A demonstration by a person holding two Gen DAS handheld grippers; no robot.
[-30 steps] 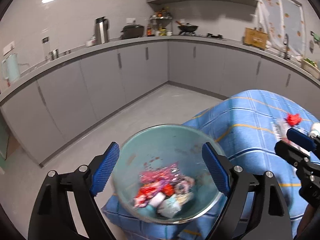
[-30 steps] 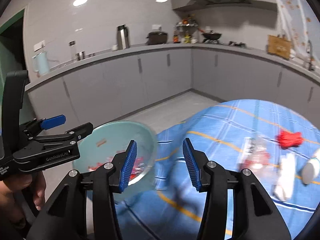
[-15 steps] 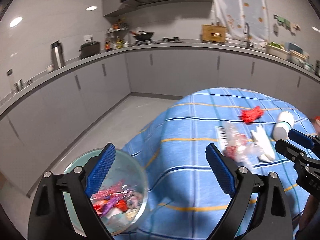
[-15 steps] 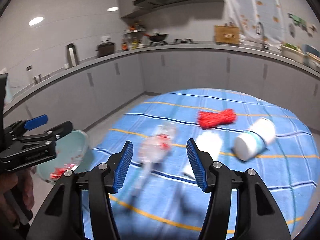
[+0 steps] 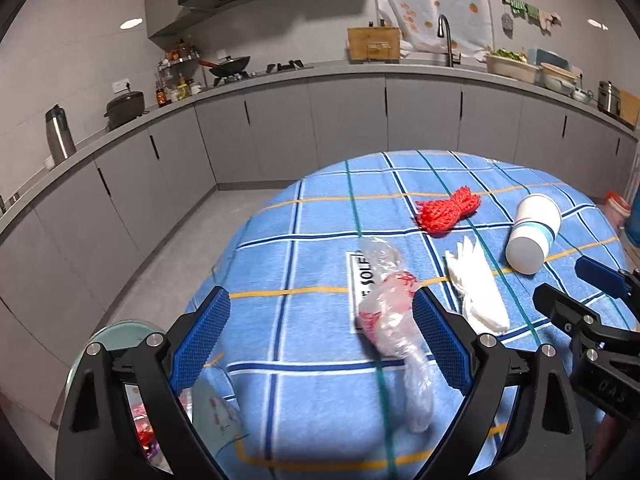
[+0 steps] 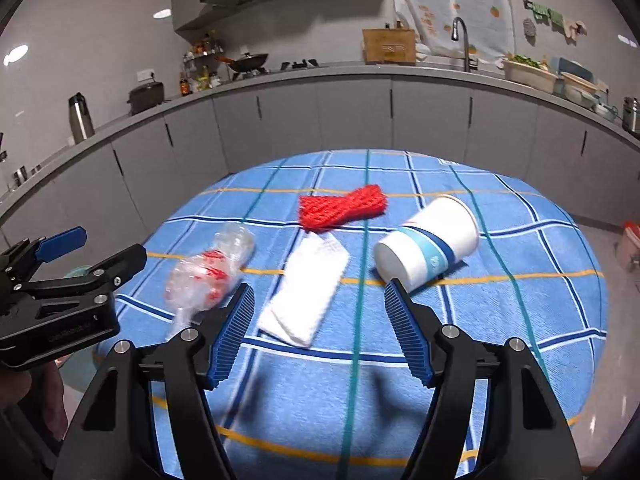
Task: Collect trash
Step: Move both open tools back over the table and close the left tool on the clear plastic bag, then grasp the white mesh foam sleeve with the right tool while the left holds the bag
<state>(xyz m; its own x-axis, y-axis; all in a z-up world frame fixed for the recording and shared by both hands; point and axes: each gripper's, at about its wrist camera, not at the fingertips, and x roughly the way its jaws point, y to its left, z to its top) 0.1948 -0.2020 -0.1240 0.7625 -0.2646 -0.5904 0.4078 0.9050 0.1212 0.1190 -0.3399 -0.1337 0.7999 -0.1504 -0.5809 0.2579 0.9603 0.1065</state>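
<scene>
Left gripper (image 5: 320, 344) wide apart; right gripper (image 6: 320, 328) opening, empty.

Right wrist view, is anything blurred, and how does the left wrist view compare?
Right wrist view: crumpled plastic bag is motion-smeared, paper cup sharper; fisheye bends the counter. Left wrist view: the bag also smears, the bowl sits dim in the corner.

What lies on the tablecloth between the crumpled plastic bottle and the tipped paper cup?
A folded white napkin lies between the crumpled plastic bottle and the paper cup, apart from both. The right wrist view shows it best; the left wrist view agrees.
</scene>
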